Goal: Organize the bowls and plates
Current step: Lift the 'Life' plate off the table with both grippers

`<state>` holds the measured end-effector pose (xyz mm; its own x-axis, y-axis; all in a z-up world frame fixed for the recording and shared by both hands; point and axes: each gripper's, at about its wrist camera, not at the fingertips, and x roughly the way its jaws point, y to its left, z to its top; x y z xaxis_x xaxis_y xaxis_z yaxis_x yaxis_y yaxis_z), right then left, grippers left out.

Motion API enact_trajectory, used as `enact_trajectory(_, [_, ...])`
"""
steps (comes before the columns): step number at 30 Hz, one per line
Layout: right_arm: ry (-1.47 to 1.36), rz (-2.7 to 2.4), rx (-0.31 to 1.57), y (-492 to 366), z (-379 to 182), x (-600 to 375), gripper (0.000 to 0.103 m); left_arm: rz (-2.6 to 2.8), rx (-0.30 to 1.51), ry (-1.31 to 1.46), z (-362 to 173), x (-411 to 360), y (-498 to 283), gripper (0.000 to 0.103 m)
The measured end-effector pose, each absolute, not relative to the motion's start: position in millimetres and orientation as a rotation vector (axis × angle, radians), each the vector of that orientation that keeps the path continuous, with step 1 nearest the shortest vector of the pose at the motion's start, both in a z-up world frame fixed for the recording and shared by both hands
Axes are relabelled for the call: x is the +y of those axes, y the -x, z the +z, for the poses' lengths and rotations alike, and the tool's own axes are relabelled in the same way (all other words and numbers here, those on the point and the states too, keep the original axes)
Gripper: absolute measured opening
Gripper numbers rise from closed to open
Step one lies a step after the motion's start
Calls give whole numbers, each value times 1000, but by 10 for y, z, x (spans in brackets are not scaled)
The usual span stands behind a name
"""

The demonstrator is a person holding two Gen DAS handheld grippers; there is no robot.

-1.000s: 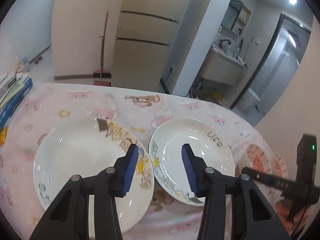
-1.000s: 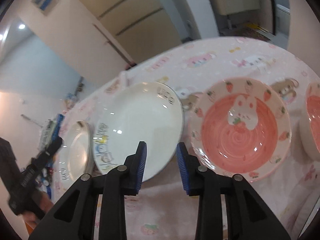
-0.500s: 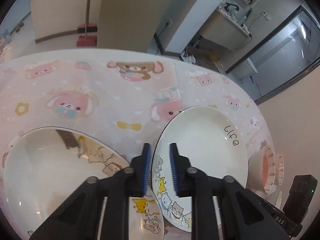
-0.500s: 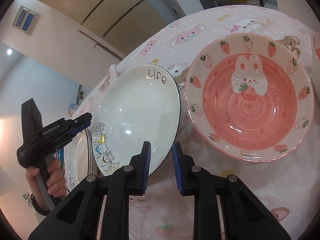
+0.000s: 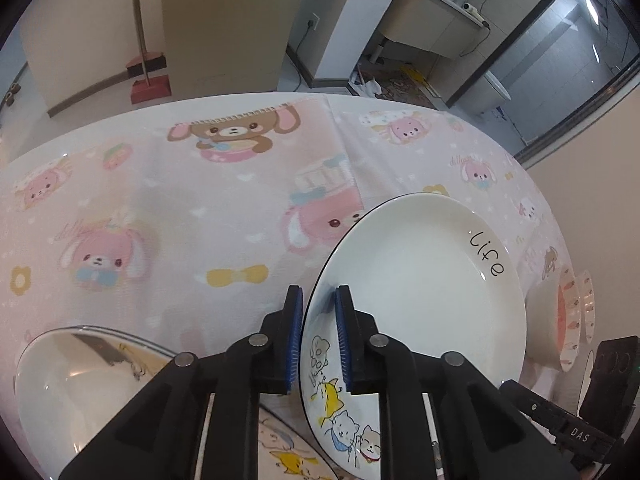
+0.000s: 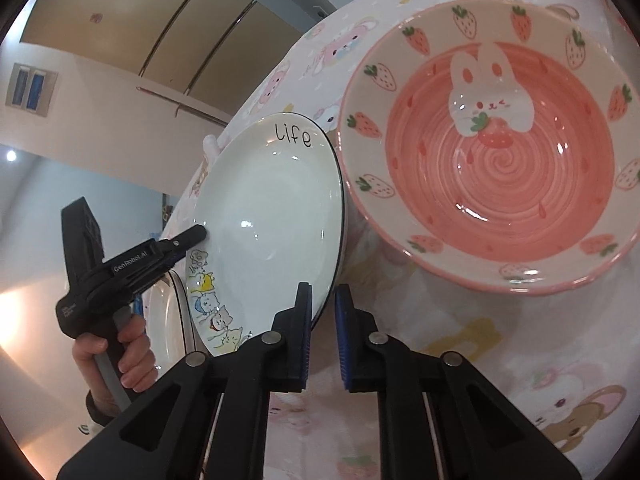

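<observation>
white and rimmed in a thin dark line, the life plate (image 5: pixel 424 280) is the landmark for everything else; it lies on the pink cartoon-print cloth of the surface (image 5: pixel 200 200), with the word "life" near its far edge and a row of small cats along its near edge.

to the left of the life plate, and just beside it, lies a second white plate (image 5: pixel 80 392) with yellow cat drawings, its rim running under the life plate's near-left edge in the left wrist view.

at the life plate's left rim, the left gripper (image 5: pixel 318 336) has its blue-padded fingers (image 5: pixel 295 336) drawn close, one pad outside the rim and one over the inner face, clamped on that rim. in the right wrist view the same tool (image 6: pixel 192 240) shows as a black pistol-shaped handle held by a hand (image 6: pixel 116 352), its tip on the plate's left edge.

at the life plate's near-right rim, the right gripper (image 6: pixel 322 336) is likewise closed, the rim passing between its blue fingers (image 6: pixel 306 336) and pinched there.

to the right of the life plate, rim almost against rim, sits a pink bowl (image 6: pixel 500 152) with strawberries round its border and a white rabbit inside. beyond that bowl, farther right, another pink-patterned dish (image 5: pixel 588 304) is only partly seen, and what it is i cannot tell.
</observation>
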<state>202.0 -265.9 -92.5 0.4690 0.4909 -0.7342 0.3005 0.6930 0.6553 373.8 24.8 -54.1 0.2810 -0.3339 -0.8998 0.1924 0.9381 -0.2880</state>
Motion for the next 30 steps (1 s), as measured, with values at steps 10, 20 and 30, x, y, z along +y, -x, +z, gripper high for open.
enact_trajectory(10, [-882, 169, 1085, -2053, -1038, -2572, 13, -343, 1144, 3, -525, 114, -3641, 20])
enact_trajectory(20, [-806, 206, 1090, -2025, -848, -2496, 20, -371, 1062, 101, -197, 209, -3527, 19])
enact_trajectory(30, [-770, 225, 1078, -1758, -556, -2611, 20, -362, 1075, 134, 32, 227, -3038, 19])
